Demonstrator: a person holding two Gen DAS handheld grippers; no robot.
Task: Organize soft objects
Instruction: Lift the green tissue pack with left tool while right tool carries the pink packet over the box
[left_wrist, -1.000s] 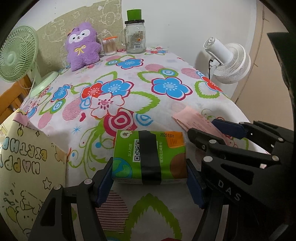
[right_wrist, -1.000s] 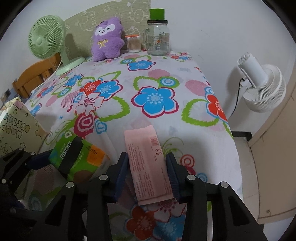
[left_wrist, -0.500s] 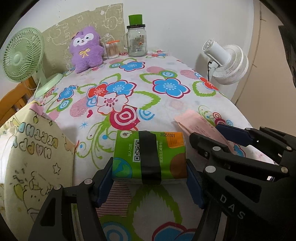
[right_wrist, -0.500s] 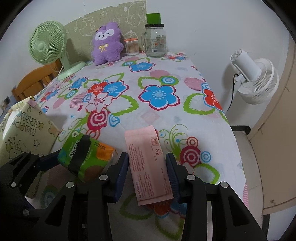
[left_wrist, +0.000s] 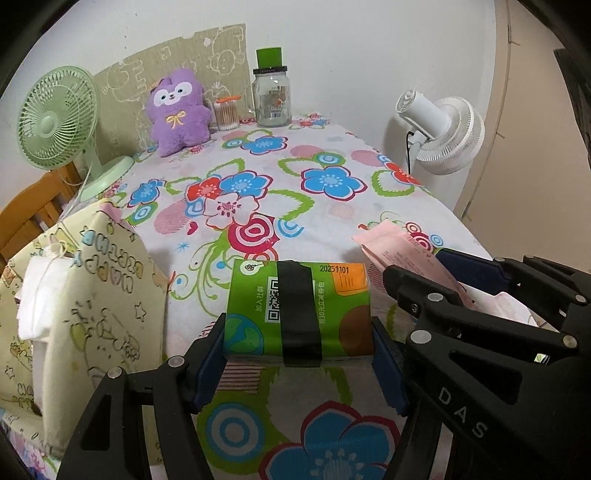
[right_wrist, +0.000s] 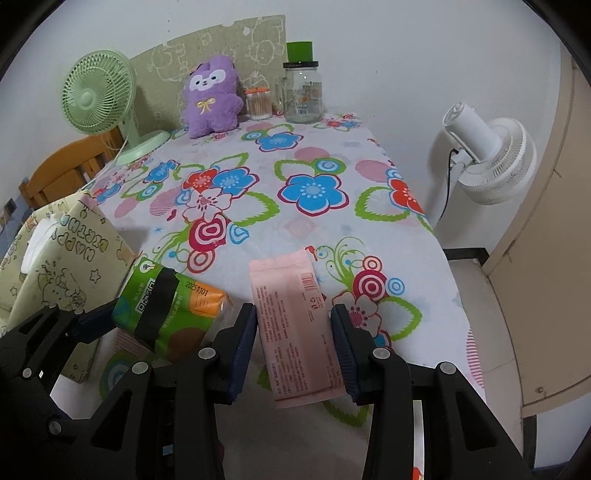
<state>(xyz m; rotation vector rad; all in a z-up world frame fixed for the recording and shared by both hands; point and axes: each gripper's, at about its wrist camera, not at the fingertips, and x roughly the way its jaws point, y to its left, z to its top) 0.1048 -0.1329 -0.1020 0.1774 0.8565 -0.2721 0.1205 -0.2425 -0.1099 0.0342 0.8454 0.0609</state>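
Note:
A green tissue pack (left_wrist: 295, 310) with a black band hangs above the flowered tablecloth (left_wrist: 258, 177), and my left gripper (left_wrist: 297, 350) is shut on its two ends. The right wrist view has the same pack (right_wrist: 166, 306) tilted at lower left. My right gripper (right_wrist: 293, 332) is shut on a flat pink packet (right_wrist: 295, 317), which sticks out forward between its blue pads. From the left wrist, the right gripper (left_wrist: 417, 266) and the pink packet (left_wrist: 391, 243) appear just right of the pack. A purple plush toy (left_wrist: 177, 114) sits at the table's far end.
A yellow "Happy Birthday" gift bag (left_wrist: 92, 295) with white things inside stands at the near left. A green fan (left_wrist: 55, 118), a glass jar (left_wrist: 271, 96) and a cotton swab tub (left_wrist: 227, 114) line the back. A white fan (left_wrist: 439, 136) stands off the table's right edge.
Both grippers drew back and rose a little from the table with their loads still held. More of the near tablecloth and the gift bag has come into view.

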